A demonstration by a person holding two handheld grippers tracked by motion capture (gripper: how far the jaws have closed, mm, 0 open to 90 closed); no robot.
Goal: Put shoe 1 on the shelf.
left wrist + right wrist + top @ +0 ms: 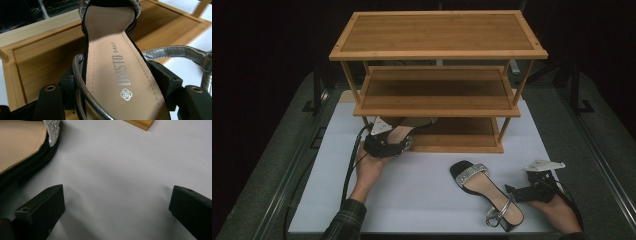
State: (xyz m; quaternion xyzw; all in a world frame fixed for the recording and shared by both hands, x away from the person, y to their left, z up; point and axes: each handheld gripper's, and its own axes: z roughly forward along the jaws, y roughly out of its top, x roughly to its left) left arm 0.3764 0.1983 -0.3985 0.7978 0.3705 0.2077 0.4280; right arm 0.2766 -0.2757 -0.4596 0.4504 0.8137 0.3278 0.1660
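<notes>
Rack (438, 90) stands at the far middle of the mat (422, 195); three shelves, one above another. Mat lies on the table (597, 150).

First sandal (404, 134): toe end in over the bottom shelf (462, 137), heel end out over the shelf's front edge, left of centre. Left gripper (384, 145) is at the heel end, jaws on either side of the sole; ankle strap (175, 52) loops around beside the jaws.

Second sandal (487, 192): flat on the mat, in front of the rack, right of centre, toe toward the rack, heel toward the near edge.

Right gripper (524, 192): on the mat, just to the right of the second sandal's heel end, apart from it. Jaws wide, bare mat between them. Rack's corner (140, 123) lies ahead of it.
</notes>
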